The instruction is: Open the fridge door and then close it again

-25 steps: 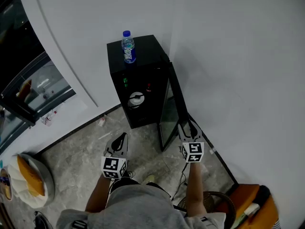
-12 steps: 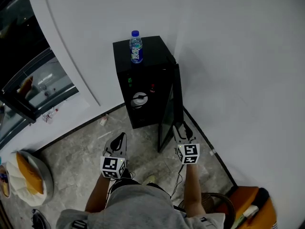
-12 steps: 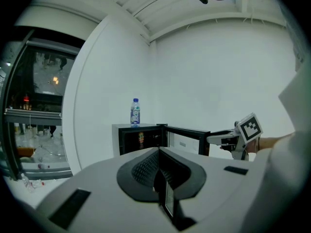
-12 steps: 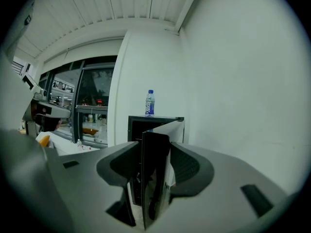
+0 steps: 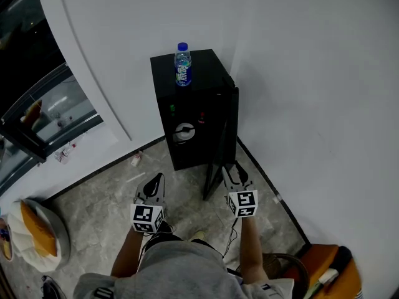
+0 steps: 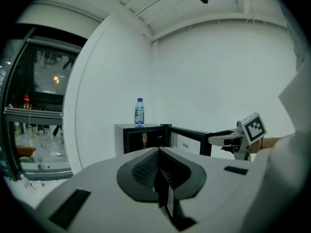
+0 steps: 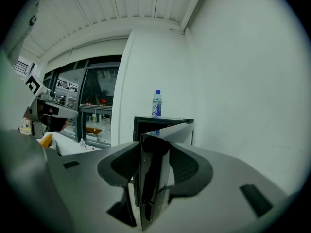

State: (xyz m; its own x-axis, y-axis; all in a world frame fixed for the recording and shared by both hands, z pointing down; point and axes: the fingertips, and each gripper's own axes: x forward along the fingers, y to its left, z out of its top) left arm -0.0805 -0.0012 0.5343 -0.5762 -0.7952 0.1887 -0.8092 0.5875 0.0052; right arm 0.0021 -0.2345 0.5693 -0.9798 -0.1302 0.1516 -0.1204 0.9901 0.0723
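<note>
A small black fridge (image 5: 187, 114) stands in the wall corner with a water bottle (image 5: 182, 65) on top. Its door (image 5: 223, 136) stands roughly at right angles to the fridge front. My right gripper (image 5: 229, 170) straddles the door's free edge (image 7: 153, 171); its jaws have just been closing, with that edge between them and the pads against both faces. My left gripper (image 5: 156, 180) hangs shut and empty to the left, above the floor. The left gripper view shows the shut jaws (image 6: 159, 153), the fridge interior (image 6: 146, 139) and the right gripper (image 6: 228, 139) at the door.
White walls close in behind and to the right of the fridge. A glass partition (image 5: 43, 117) runs along the left. An orange and white object (image 5: 34, 235) lies on the floor at the left, an orange seat (image 5: 330, 266) at the bottom right, cables (image 5: 234, 238) near the feet.
The door has swung from wide open toward the fridge front, and my right gripper has moved left with it on its edge. The left gripper has hardly shifted.
</note>
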